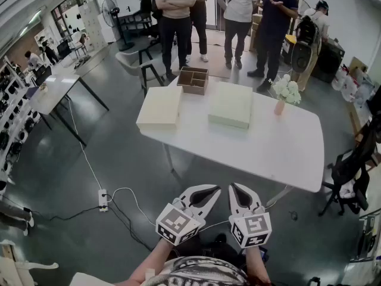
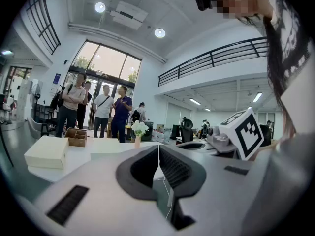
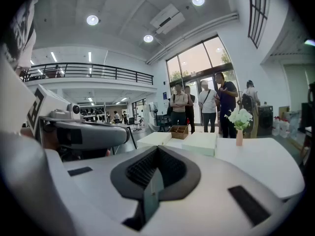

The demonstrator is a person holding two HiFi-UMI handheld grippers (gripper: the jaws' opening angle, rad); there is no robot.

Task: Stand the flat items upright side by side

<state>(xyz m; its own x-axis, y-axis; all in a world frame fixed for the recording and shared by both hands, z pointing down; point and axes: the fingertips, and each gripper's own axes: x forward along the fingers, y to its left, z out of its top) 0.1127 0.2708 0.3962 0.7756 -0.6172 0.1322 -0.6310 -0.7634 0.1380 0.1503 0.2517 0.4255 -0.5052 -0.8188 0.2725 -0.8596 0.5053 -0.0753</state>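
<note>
Two flat boxes lie on the white table [image 1: 286, 148]: a cream box [image 1: 161, 107] at its left end, overhanging the edge, and a pale green box [image 1: 231, 103] beside it. A brown compartmented wooden box [image 1: 193, 80] stands behind them. My left gripper [image 1: 209, 190] and right gripper [image 1: 236, 190] hang side by side short of the table's near edge, both shut with nothing between the jaws. In the left gripper view the cream box [image 2: 47, 151] sits left, beyond the shut left gripper [image 2: 158, 146]. The right gripper view shows the right gripper [image 3: 157, 148] below both boxes [image 3: 199, 142].
A pink vase of white flowers [image 1: 284, 92] stands at the table's far right. Several people [image 1: 238, 16] stand behind the table. A power strip and cable [image 1: 103, 199] lie on the floor at left. A black chair [image 1: 348, 177] is at the right.
</note>
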